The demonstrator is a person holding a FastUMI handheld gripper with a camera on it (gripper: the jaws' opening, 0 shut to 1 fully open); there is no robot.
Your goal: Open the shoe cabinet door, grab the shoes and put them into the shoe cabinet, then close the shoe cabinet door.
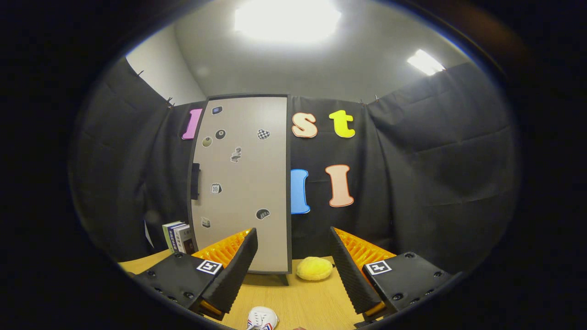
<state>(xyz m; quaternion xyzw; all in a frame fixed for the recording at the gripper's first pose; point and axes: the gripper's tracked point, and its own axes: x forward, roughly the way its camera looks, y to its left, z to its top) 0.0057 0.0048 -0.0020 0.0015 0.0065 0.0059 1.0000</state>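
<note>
Step in hand, judged: approach to shoe cabinet door (pixel 243 183), shut, dark handle (pixel 195 181) on its left edge; interior and contents hidden. Gripper (pixel 293 266) fingers spread apart, gripping nothing. White shoe (pixel 262 318) on wooden table (pixel 312 298) between fingers, near; yellow plush item (pixel 314 268) beyond, beside cabinet base; books (pixel 178 237) left of cabinet. Next: reach handle, pull door open.
</note>
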